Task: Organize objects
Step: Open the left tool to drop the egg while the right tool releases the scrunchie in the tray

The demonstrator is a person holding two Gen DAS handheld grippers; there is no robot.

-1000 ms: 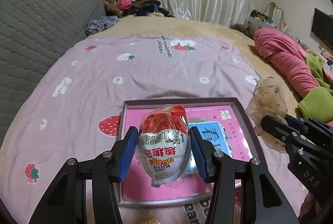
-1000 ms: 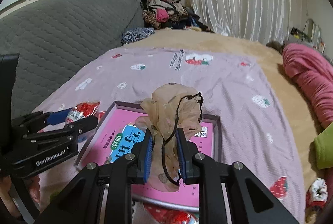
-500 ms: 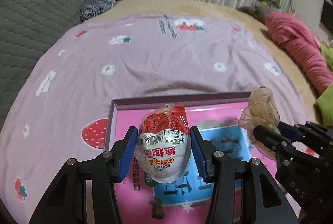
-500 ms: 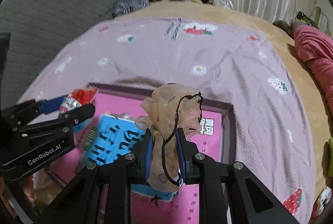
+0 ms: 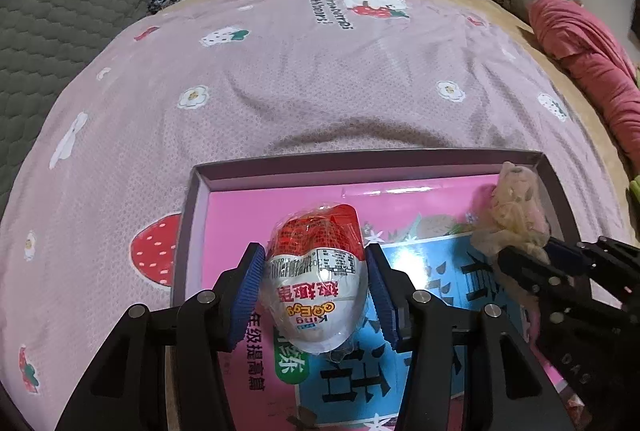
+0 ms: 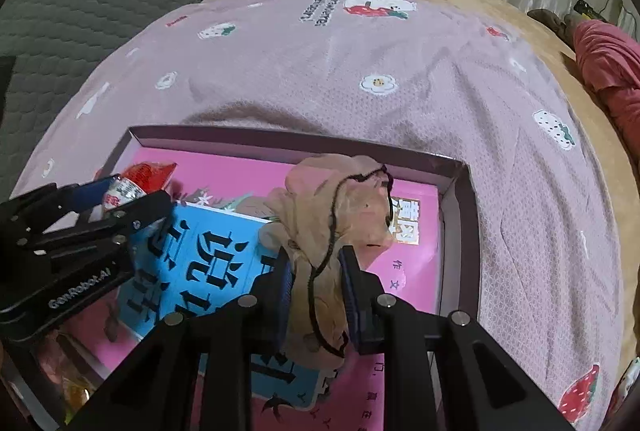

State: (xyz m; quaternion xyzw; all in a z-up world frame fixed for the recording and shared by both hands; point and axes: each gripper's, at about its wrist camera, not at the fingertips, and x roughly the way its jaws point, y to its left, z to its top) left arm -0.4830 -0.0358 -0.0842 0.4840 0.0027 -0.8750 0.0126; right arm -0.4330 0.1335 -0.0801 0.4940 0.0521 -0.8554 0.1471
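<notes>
Bed [image 5: 280, 71] under lilac strawberry sheet, box [image 5: 360, 163] on it, pink book [image 5: 248, 215] inside. Left gripper [image 5: 316, 287] clamps wrapped egg [image 5: 316, 271] over box. Right gripper [image 6: 316, 287] pinches beige scrunchie [image 6: 336, 207] above box's right side.

The toy egg's wrapper [image 5: 318, 285] reads "King Egg" (upside down). "GenRobot.AI" is printed on the left gripper [image 6: 78, 289] at nine o'clock in the right wrist view.
</notes>
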